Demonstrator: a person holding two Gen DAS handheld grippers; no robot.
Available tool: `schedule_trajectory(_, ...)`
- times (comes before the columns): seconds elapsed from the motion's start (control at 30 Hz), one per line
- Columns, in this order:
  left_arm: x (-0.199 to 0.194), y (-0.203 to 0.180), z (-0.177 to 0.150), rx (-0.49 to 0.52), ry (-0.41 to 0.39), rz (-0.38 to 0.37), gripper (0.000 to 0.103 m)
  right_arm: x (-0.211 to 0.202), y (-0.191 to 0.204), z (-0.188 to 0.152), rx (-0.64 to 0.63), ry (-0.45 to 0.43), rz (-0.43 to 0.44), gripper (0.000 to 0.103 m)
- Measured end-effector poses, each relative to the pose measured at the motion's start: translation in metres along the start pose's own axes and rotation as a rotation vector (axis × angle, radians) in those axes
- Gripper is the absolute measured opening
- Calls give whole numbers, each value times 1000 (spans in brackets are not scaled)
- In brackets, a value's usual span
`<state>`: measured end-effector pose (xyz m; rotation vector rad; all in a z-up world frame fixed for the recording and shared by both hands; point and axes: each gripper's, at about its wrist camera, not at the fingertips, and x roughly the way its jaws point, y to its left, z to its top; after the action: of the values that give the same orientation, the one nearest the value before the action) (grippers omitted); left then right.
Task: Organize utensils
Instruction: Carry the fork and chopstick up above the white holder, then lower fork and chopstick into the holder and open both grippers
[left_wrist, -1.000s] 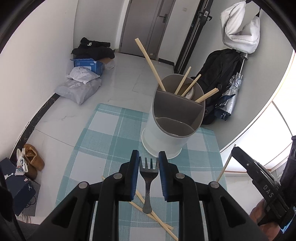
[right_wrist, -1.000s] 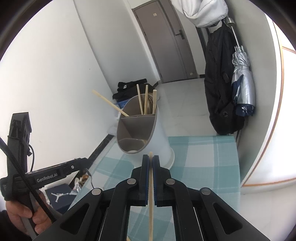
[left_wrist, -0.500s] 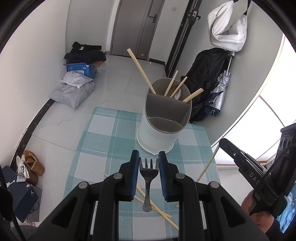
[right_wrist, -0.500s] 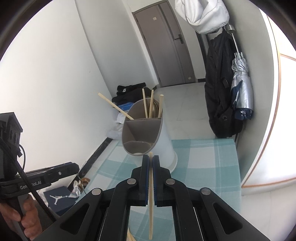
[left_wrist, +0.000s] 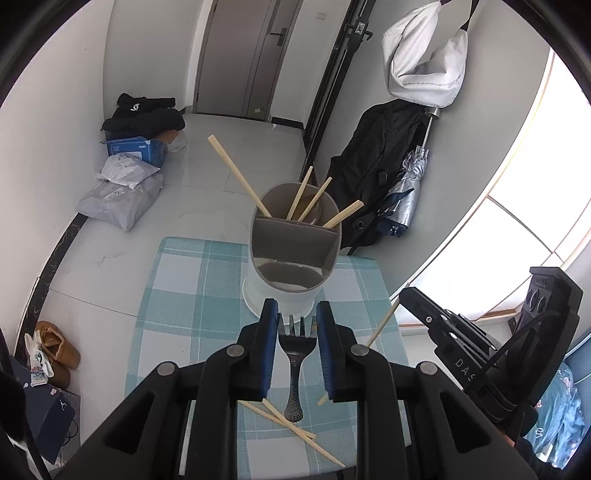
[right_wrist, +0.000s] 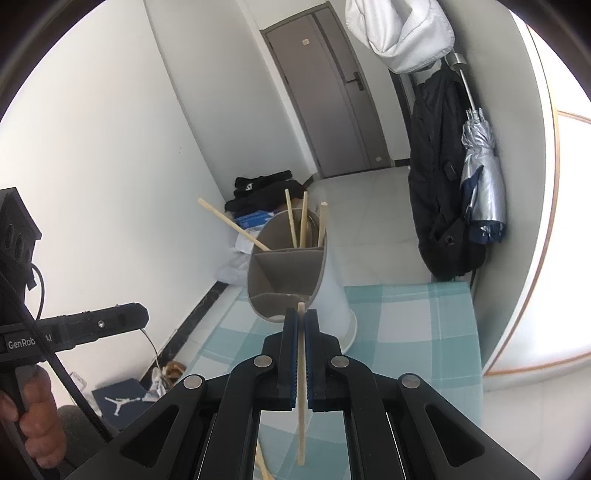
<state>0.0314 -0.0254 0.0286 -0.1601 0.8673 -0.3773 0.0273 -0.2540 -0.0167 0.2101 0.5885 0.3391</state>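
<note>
While angled downward, left gripper (left_wrist: 296, 324) grips fork (left_wrist: 295, 363).

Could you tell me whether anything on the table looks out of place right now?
Yes: two loose chopsticks lie crossed on the checked tablecloth instead of standing in the utensil holder. One chopstick in the holder's back compartment also leans far out to the left.

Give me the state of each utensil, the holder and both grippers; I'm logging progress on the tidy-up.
Fork: clamped in left gripper, lifted off the table.
Chopstick: pinched in right gripper.
Utensil holder: upright; four chopsticks in rear compartment, the two nearer compartments look empty.
Two loose chopsticks: lying crossed on the checked tablecloth.
</note>
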Motion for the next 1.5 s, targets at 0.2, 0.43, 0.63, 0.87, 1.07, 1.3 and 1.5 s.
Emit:
schedule_trajectory(0.2, -5, -8, 32, -6, 14, -56, 17, -9, -1, 26, 20, -48, 7, 2)
schedule_trajectory(0.43, -18, -13, 80, -9, -43, -101, 17, -19, 2, 75, 4, -125, 9, 2)
schedule_trajectory(0.63, -11, -3, 121, -69, -60, -157, 17, -17, 9, 124, -16, -188, 22, 2)
schedule_trajectory(0.87, 5, 15, 153, -104, -79, -157, 17, 2, 16, 170, -39, -238, 40, 3)
schedule_trajectory(1.07, 24, 27, 171, -87, -127, -64, 17, 30, 20, 189, -66, -255, 32, 3)
schedule_trajectory(1.3, 54, 36, 170, -34, -150, -6, 17, 52, 25, 186, -123, -252, -1, 3)
schedule_trajectory(1.5, 70, 43, 159, -9, -126, -15, 17, 67, 33, 171, -194, -227, -18, 3)
